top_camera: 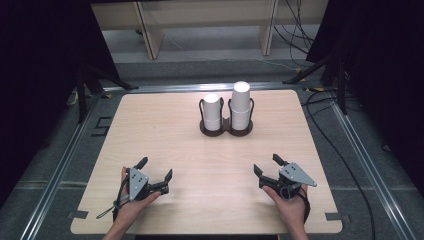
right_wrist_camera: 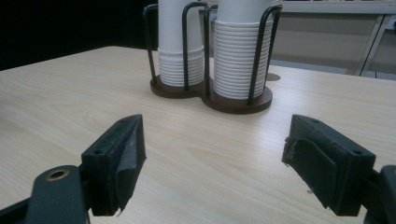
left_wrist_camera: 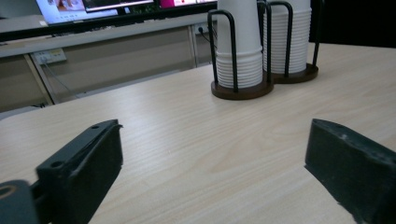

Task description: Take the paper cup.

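your left gripper [top_camera: 156,173] and right gripper [top_camera: 266,166] rest low near the table's [top_camera: 165,130] front edge, both jaws spread wide and holding nothing, aimed at the cups. the two paper cup stacks [top_camera: 240,105] stand upright, mouths down, long axis vertical, caged in the twin wire holder [top_camera: 226,129] at the far middle so they stay straight.
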The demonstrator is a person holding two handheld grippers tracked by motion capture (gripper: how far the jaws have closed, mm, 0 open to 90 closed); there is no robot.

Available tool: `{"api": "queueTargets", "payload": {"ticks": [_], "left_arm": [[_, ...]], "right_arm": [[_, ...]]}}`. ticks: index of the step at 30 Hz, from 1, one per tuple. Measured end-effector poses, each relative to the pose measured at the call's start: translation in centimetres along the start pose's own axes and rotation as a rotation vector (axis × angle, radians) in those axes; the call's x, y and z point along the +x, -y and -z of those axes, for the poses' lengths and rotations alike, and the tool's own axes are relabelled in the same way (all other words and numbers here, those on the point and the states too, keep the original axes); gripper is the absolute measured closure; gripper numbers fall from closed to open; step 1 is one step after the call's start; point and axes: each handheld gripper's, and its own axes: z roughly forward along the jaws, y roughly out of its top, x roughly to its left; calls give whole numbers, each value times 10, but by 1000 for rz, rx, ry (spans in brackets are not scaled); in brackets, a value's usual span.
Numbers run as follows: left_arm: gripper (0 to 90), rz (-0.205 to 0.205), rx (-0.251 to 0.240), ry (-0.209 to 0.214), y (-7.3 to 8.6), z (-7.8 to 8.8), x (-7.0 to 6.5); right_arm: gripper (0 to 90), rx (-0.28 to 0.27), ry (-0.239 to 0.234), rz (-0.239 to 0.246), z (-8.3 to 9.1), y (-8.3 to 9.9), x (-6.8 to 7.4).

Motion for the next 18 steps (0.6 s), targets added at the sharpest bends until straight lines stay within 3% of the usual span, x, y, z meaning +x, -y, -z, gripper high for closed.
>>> {"api": "queueTargets", "payload": {"ticks": [2, 4, 5, 7, 8, 10, 11, 13, 16, 18], "left_arm": [[54, 5, -6, 0, -1, -1, 0], [55, 13, -13, 6, -5, -4, 0], [54, 21, -19, 15, -8, -6, 1], [55, 19, -18, 35, -13, -12, 1], [55, 19, -21, 52, -16, -16, 1], [65, 15, -28, 92, -20, -27, -1], [69, 0, -12, 105, -22, -31, -1], [73, -6, -19, 137, -25, -44, -4], [92, -18, -8, 187, -30, -67, -7], [118, -26, 22, 203, -35, -86, -7]], "right_arm": [[214, 10, -6, -14, 0, -1, 2], [221, 7, -3, 5, 0, -3, 3], [229, 4, -36, -11, -1, -6, 3], [235, -12, -38, 10, -3, -8, 2], [240, -15, -49, -26, -4, -9, 3], [254, -10, -61, -25, -7, -14, 3], [259, -8, -45, 10, -8, -16, 3], [262, -12, -62, -4, -11, -18, 3], [268, -14, -48, 12, -20, -28, 5], [273, -27, -70, 7, -31, -40, 7]]}}
